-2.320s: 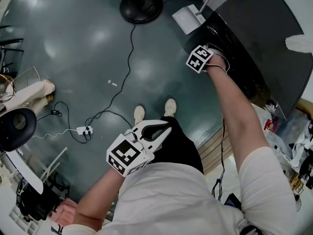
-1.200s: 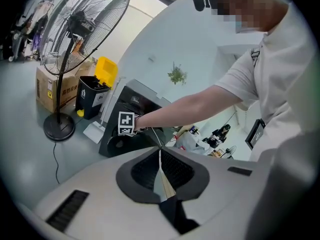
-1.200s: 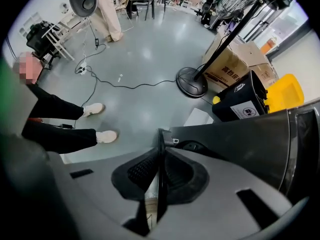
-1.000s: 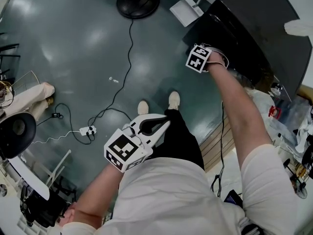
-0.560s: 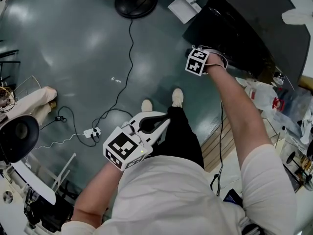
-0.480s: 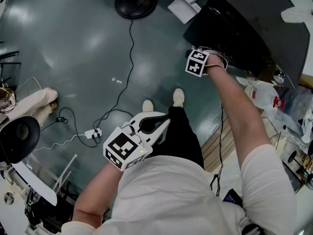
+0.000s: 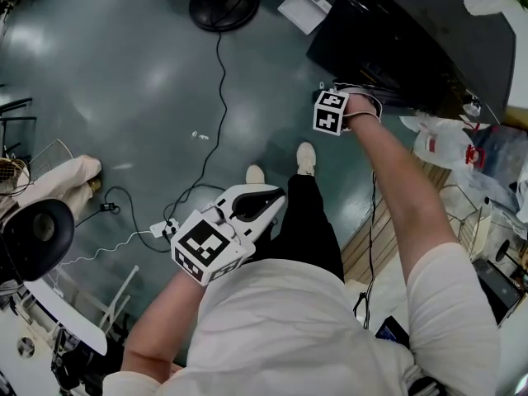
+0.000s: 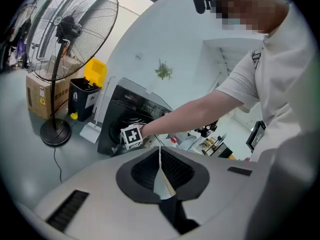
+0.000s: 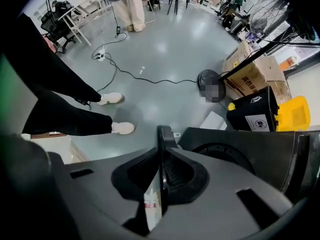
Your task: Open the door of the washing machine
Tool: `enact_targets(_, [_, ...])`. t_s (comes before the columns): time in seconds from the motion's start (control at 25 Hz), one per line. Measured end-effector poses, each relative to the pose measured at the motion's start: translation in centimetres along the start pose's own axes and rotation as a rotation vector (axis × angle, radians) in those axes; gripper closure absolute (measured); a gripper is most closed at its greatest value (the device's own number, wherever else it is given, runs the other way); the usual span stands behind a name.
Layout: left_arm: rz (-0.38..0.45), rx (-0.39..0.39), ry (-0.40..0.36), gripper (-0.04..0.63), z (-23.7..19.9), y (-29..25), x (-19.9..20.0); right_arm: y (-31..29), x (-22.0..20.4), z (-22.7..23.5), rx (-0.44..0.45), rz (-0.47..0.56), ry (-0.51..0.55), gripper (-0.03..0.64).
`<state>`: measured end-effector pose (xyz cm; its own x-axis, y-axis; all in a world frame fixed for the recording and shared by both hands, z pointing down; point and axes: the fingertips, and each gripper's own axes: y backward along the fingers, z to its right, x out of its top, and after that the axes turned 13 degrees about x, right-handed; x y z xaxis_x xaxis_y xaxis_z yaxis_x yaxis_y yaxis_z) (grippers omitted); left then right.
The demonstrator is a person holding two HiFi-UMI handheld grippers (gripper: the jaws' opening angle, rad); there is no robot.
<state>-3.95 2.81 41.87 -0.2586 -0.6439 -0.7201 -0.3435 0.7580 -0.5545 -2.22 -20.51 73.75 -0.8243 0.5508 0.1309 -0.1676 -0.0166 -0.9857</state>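
**Door pinched, looks partly swung out**

Head view: right gripper (image 7: pixel 332 112) at 1 o'clock beside the washing machine (image 7: pixel 412 40); left gripper (image 7: pixel 276 196) idle near centre.
Left gripper view: jaws pressed together, nothing between.
Right gripper view: jaws pinch the door (image 9: pixel 162 134) edge, which stands clear of the drum opening (image 9: pixel 225 154) at 3 o'clock.
Probably more swing left.

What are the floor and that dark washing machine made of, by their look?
Floor: likely sealed concrete or resin, grey-green, glossy; lights reflect as soft patches. Washing machine: seemingly painted metal, dark, matte; its flat top shows hardly any glare.
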Motion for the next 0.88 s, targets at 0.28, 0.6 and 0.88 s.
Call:
enact_targets(0.28, [-0.008,-0.022,-0.018,0.572,0.8,1.3,-1.5,-0.4,0.0,-3.5,0.001,-0.02,0.045,0.565])
enact_targets(0.6, [0.0,-0.053,-0.029,0.572,1.8,2.2,-2.6,-1.0,-0.4,-7.2,0.016,-0.048,0.076,0.565])
enact_targets(0.88, [-0.008,-0.079,-0.053,0.572,2.6,2.4,-3.1,-1.3,-1.0,-9.9,0.015,-0.06,0.093,0.565])
